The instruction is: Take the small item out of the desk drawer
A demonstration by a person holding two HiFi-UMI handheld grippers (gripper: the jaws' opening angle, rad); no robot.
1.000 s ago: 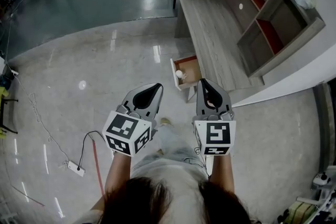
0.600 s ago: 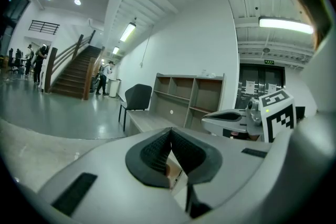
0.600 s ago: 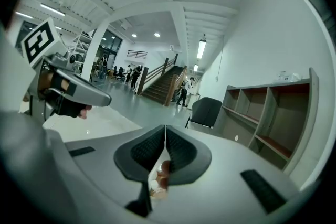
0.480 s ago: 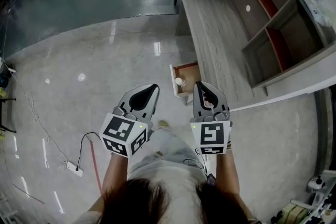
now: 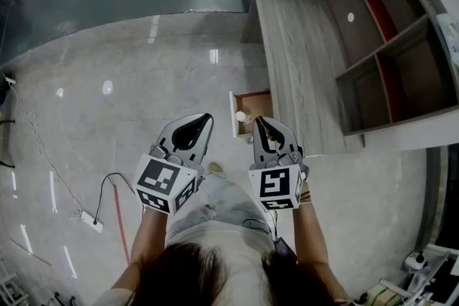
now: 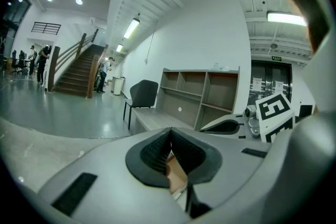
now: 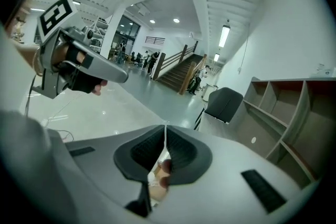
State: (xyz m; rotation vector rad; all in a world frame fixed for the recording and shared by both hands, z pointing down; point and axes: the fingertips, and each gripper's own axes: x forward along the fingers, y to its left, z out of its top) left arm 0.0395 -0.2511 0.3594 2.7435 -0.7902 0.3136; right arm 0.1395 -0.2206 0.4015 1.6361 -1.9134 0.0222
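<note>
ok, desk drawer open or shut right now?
Open. The drawer juts out from the desk front edge, its wooden inside exposed from above, with a small white item lying in it.

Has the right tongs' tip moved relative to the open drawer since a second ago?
Yes. The right tongs have shifted toward the open drawer: their tip, earlier beside its desk-side edge, now overlaps the drawer's opening in the head view.
</note>
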